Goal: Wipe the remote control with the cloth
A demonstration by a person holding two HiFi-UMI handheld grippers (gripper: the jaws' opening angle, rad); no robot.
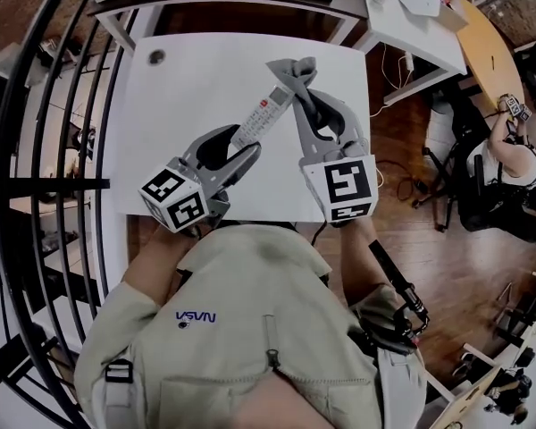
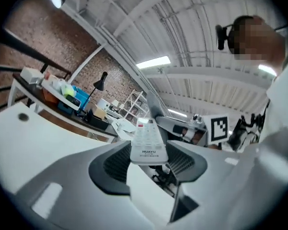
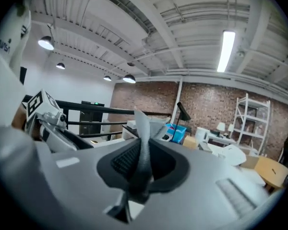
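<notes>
Brick-walled workshop with a wood floor (image 1: 411, 195). A white table (image 1: 179, 105), its top almost bare, fills the middle of the head view. Both grippers hang over its near edge, in front of the person's chest.

Left gripper (image 1: 225, 150): jaws partly open and clamped on the near end of the remote (image 1: 264, 114). The remote juts forward and to the right, clear of the table. Held so, most of its length is exposed for wiping.

Right gripper (image 1: 304, 96): jaws almost together, pinching a fold of grey cloth (image 1: 295, 70). The loose end of the cloth appears to touch the remote's far tip. This pose suggests wiping at that tip is in hand or about to begin.

Surroundings: a black railing (image 1: 54, 150) at left, and a second desk (image 1: 411, 16) and a seated person (image 1: 509, 159) at right, all well apart. A small dark disc (image 1: 156, 57) lies near the table's far left corner.

Nothing stands between cloth and remote. Only the left jaws cover the near end, which probably needs a re-grip to be cleaned.
</notes>
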